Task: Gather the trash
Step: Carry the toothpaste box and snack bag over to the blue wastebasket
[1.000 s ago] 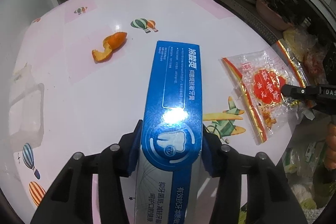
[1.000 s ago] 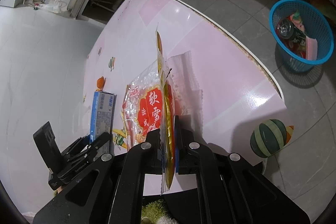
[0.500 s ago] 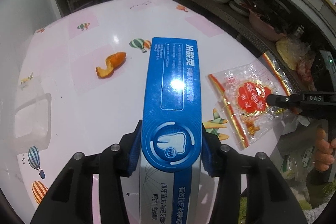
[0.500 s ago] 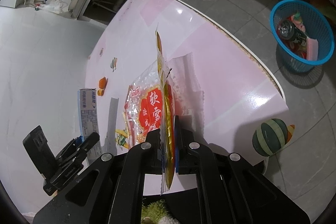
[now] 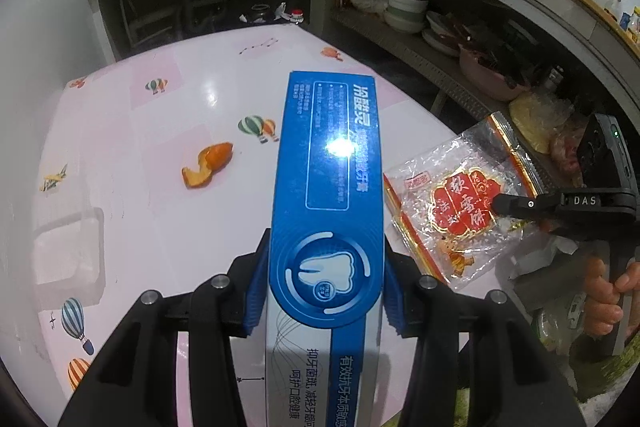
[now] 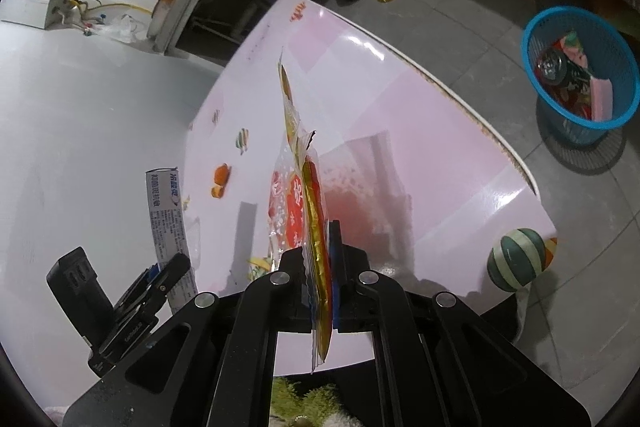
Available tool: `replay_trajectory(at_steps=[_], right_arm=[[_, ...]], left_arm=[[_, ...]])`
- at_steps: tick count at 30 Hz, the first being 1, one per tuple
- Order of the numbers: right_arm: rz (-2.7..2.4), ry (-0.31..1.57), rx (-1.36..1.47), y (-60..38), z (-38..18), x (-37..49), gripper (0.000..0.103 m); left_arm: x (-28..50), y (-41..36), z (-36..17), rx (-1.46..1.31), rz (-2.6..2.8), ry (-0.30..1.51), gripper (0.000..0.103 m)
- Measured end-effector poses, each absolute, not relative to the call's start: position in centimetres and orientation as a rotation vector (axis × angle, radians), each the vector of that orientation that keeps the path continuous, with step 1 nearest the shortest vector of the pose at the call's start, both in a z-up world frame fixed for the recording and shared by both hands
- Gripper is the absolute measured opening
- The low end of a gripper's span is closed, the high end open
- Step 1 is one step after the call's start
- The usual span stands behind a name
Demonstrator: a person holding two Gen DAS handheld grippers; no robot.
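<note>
Pink, glossy and printed with hot-air balloons and small planes, the table (image 5: 168, 227) sits before dark kitchen shelves stacked with bowls. Above it the left gripper (image 5: 324, 287) is clamped on one blue toothpaste box (image 5: 328, 187), which carries white Chinese lettering and a white tooth emblem; the box is lifted and points far across the table. To the right, the right gripper (image 6: 320, 267), marked "DAS" in the left view, pinches one clear snack wrapper (image 6: 304, 199) with a red label in gold-edged Chinese characters, held edge-up over the near rim of the table. One piece of orange peel (image 5: 208, 165) lies on the table left of the box, and one clear plastic tray (image 5: 68, 251) rests at the near left. Well apart on the grey floor stands one blue basket (image 6: 536, 67) holding trash, beside the table's far right edge.
</note>
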State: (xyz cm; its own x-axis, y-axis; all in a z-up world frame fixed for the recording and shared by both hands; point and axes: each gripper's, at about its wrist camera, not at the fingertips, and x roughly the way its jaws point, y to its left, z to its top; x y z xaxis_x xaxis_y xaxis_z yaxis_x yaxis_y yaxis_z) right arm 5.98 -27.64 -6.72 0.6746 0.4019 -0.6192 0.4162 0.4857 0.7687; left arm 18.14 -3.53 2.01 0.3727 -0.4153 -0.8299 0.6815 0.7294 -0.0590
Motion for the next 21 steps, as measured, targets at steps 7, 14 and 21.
replay_trajectory(at_steps=[7,14,21], right_arm=[[-0.011,0.836,1.109,-28.3,-6.3,4.9,0.004],[-0.04,0.781,1.126,-29.3,-5.8,3.2,0.003],[-0.098,0.709,1.158,-31.4,-5.5,0.5,0.003]], left_arm=[[17.8,-4.4,3.0,0.311,-0.745,0.931,0.046],[17.8,-6.2,4.0,0.326,-0.792,0.91,0.046],[17.5,-9.6,4.7,0.349,-0.865,0.896,0.046]])
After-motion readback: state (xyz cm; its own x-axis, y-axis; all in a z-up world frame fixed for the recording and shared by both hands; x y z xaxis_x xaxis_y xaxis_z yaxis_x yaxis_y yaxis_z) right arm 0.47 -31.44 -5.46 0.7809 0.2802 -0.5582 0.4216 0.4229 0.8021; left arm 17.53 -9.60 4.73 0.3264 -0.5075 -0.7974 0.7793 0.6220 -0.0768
